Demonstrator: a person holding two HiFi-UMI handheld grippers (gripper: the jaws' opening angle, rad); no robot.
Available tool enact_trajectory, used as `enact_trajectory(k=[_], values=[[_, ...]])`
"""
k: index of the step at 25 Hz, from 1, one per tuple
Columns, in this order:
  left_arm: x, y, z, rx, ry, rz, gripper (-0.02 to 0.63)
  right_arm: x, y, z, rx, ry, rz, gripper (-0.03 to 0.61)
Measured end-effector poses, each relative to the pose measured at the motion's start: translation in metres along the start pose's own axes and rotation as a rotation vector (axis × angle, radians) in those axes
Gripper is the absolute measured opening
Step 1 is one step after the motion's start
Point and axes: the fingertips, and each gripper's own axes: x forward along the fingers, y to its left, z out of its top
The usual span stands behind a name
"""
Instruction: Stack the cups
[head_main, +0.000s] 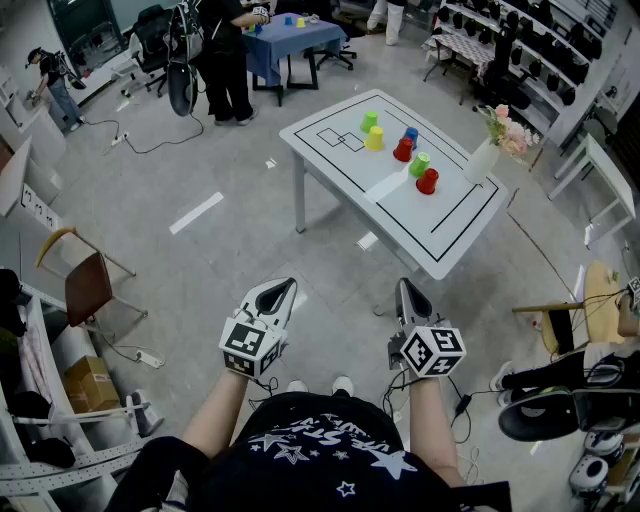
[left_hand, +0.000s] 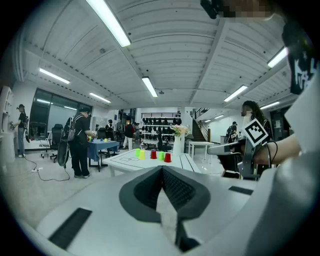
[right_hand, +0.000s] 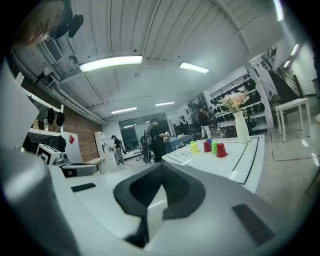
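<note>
Holding left tool (head_main: 275, 292) and right tool (head_main: 408, 290) close to body, both pinched shut, nothing between. Beyond, open floor (head_main: 200, 250) up to near edge of worktop (head_main: 395, 215). Farther in, loose upside-down cups (head_main: 403, 150) mid-worktop, vase (head_main: 480, 160) at far-right edge.

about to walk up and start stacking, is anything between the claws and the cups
Nothing visible. Only bare floor lies between the left claw, the right claw and the table; the cups stand in the open, the vase to their right.
</note>
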Motion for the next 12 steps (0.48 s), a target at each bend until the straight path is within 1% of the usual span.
enact_trajectory(k=[3, 7, 12], values=[[-0.002, 0.009, -0.005, -0.016, 0.001, 0.005, 0.011, 0.005, 0.004, -0.002, -0.007, 0.002, -0.002, 0.003], [-0.004, 0.021, -0.001, -0.025, -0.008, 0.013, 0.011, 0.012, 0.01, -0.003, -0.027, 0.012, -0.002, 0.003], [-0.012, 0.034, -0.004, -0.016, 0.007, 0.027, 0.011, 0.027, 0.025, -0.009, -0.063, 0.031, 0.001, 0.003]])
